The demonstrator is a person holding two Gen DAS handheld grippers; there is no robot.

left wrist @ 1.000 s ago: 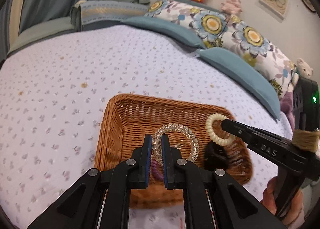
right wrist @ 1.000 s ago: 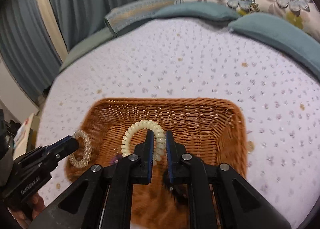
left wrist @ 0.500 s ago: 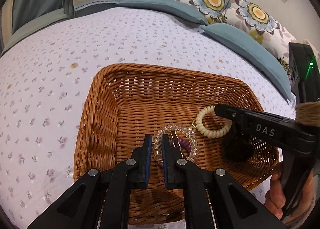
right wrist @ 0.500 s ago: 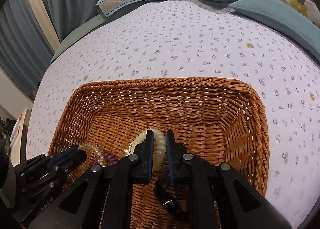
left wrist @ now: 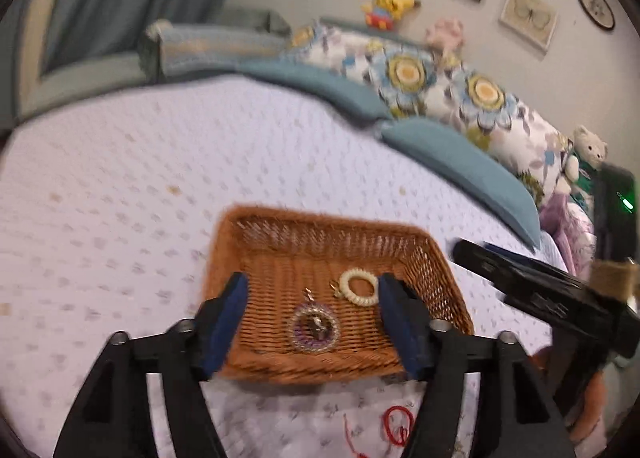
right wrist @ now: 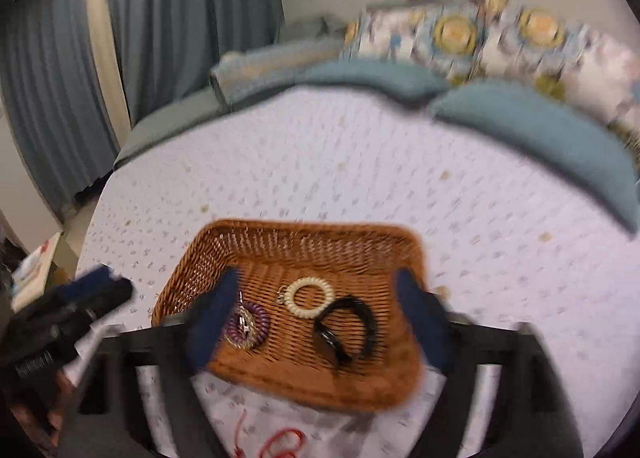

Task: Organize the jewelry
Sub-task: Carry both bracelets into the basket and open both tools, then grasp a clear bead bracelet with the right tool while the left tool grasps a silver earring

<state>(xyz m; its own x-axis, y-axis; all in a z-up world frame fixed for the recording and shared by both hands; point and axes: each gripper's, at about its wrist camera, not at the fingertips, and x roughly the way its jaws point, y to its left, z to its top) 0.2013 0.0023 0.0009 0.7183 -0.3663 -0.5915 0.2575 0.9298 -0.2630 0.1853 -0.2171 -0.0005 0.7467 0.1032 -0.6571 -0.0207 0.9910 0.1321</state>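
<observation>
A brown wicker basket (left wrist: 256,250) (right wrist: 372,246) sits on the flowered bedspread. In it lie a cream coil bracelet (left wrist: 359,291) (right wrist: 311,297), a clear bead bracelet over a purple coil (left wrist: 314,329) (right wrist: 247,326), and a black hair clip (right wrist: 346,328). My left gripper (left wrist: 312,322) is open and empty, above the basket's near side. My right gripper (right wrist: 320,318) is open and empty, above the basket too. Each gripper shows in the other's view: the right gripper (left wrist: 520,282), the left gripper (right wrist: 68,314).
A red string (left wrist: 394,428) (right wrist: 280,440) lies on the bedspread in front of the basket. Teal cushions (left wrist: 460,162) and flowered pillows (left wrist: 432,78) line the far right edge of the bed. Blue curtains (right wrist: 60,58) hang at the left.
Both grippers have opened and let go: the bead bracelet and the cream coil bracelet now lie in the basket. Both grippers have pulled back and up.
</observation>
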